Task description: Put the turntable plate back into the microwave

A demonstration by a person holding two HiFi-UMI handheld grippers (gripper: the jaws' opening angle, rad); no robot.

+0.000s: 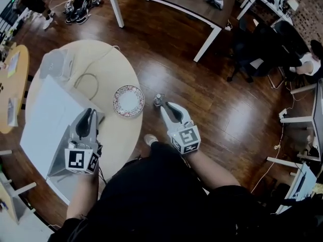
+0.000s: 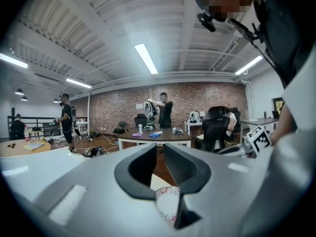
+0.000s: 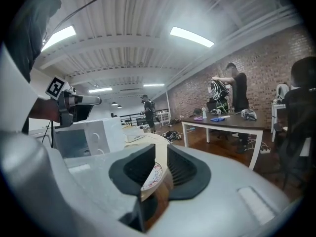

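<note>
On the table [image 1: 103, 59] lies a round white plate [image 1: 128, 101] with patterned rim; left tool [image 1: 91, 112] and right tool [image 1: 164, 106] gape empty.

The plate [image 1: 128, 101] is showing a white centre ringed by a reddish patterned rim, on the cream surface [image 1: 118, 130]. The microwave [image 1: 48, 117] is showing white. The left tool [image 1: 90, 113] and right tool [image 1: 166, 106] are showing grey with black-and-white square patterns. The wooden floor [image 1: 176, 74] is gleaming dark brown.
</note>
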